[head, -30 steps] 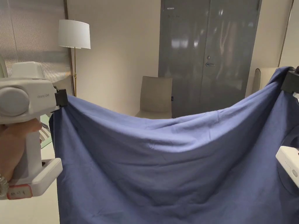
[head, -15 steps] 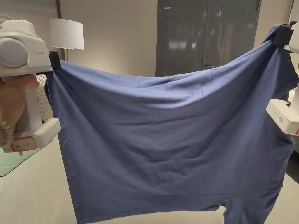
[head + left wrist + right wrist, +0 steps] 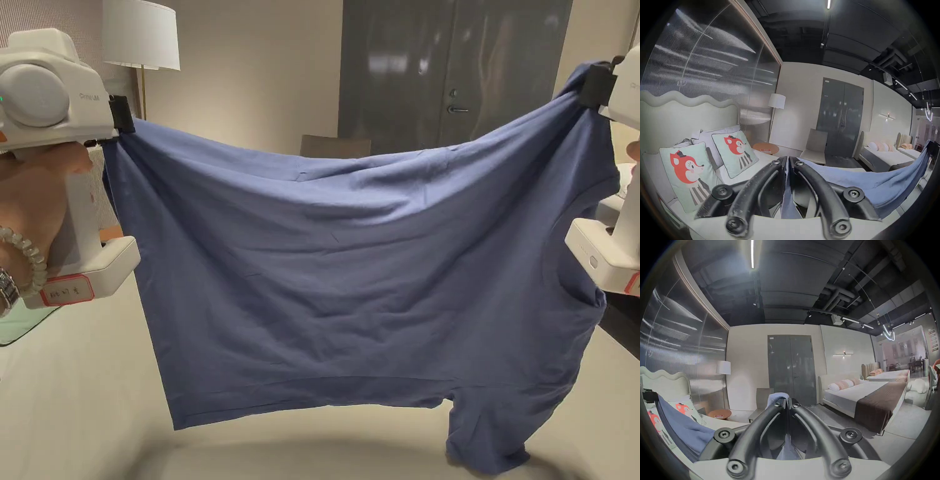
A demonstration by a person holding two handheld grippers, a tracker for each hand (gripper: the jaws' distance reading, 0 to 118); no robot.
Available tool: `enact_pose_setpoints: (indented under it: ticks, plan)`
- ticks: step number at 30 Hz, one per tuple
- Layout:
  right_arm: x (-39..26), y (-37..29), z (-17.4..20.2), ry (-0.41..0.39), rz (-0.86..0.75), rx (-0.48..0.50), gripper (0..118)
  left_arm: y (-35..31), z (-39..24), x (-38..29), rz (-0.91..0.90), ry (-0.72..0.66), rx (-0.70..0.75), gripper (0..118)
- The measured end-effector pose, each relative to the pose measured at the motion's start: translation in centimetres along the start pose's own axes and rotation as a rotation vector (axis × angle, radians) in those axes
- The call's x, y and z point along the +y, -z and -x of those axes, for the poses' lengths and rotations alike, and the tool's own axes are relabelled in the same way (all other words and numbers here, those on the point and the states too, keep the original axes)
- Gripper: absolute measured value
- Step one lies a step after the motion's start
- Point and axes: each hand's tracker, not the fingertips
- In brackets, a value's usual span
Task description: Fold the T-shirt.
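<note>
Head view: my left gripper (image 3: 122, 119) & right gripper (image 3: 594, 84) hold blue T-shirt (image 3: 362, 281) stretched in air above pale surface (image 3: 69, 387), sleeve hanging low right.
Left gripper view: jaws clamped on shirt edge.
Right gripper view: jaws pinched on bunched fabric; floor lamp (image 3: 723, 369) behind.

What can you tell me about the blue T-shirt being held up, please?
The T-shirt is plain blue, of soft-looking knit cloth, lightly creased. It hangs sideways, spread wide in the air over a pale surface, its top edge sagging in the middle. The left claw pinches one upper corner, the right claw the other. A sleeve dangles at the lower right, its tip about at the surface.
</note>
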Motion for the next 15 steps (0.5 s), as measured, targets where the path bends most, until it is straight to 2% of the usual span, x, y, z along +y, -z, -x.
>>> enact_pose_setpoints:
  ticks: [8, 15]
  plan:
    - [-2.4, -4.7, -1.2, -0.003, 0.062, 0.000, 3, -3.6, 1.8, -2.5, 0.060, 0.004, -0.001, 2]
    - [-5.0, -12.6, -2.7, -0.005, 0.143, 0.022, 3, -10.0, 3.7, -6.3, 0.144, 0.040, -0.008, 2]
